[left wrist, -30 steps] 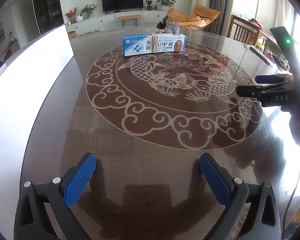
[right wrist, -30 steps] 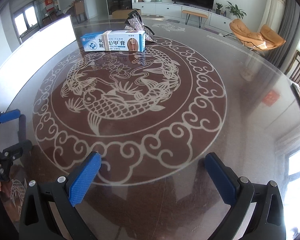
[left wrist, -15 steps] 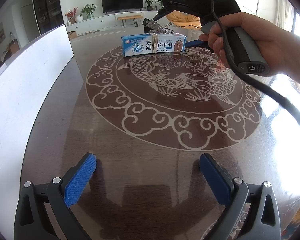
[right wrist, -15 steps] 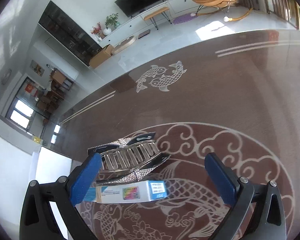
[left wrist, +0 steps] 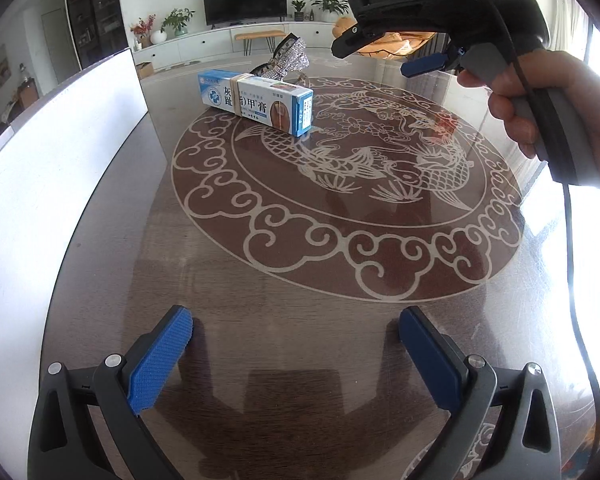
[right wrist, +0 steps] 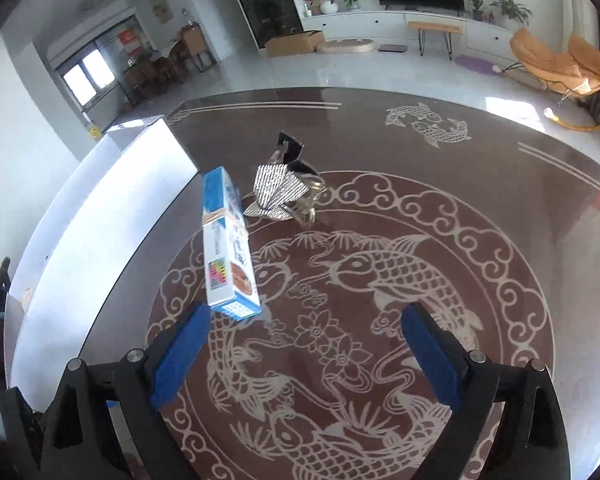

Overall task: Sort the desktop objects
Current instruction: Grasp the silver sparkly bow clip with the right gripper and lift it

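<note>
While the right gripper (right wrist: 304, 354) hangs over the brown table (right wrist: 500, 200) with its jaws wide but closing and nothing between them, the blue box (right wrist: 228, 252) lies just past its left pad (right wrist: 182, 360). The sparkly hair clip (right wrist: 278, 194) sits further out ahead of those jaws, right beside the box. The left gripper (left wrist: 294, 360) is spread wide over bare table, with both things far ahead of it and a white board (left wrist: 52, 184) off to its left.
</note>
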